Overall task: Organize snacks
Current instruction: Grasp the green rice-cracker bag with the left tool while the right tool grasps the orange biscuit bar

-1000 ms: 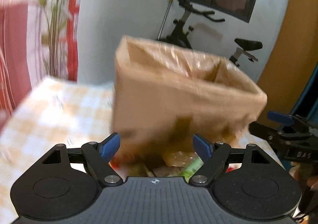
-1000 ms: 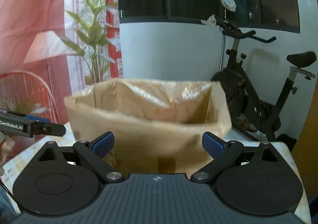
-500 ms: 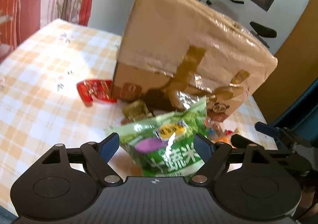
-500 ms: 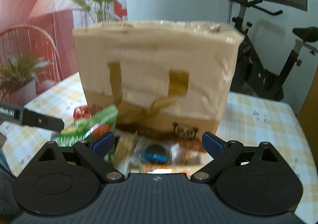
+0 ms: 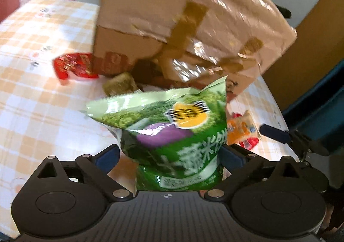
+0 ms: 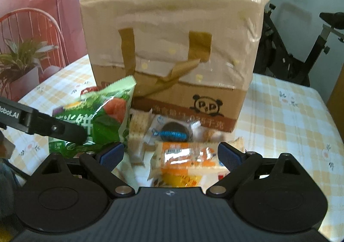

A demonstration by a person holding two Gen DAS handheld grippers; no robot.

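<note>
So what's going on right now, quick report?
Left gripper opening around green snack bag. Right gripper open over orange packet. Snacks piled against cardboard box; nothing blocking.

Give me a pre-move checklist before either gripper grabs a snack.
1. Left gripper jaws wide: ok, opening, green bag between them.
2. Left pads pressing the green bag: cannot tell.
3. Right gripper open: ok, nothing gripped.
4. Orange packet between right fingers: ok, lying on the table.
5. Box upright behind the snacks: ok.
6. Grippers apart: ok, left finger beside the green bag, clear of the right one.
</note>
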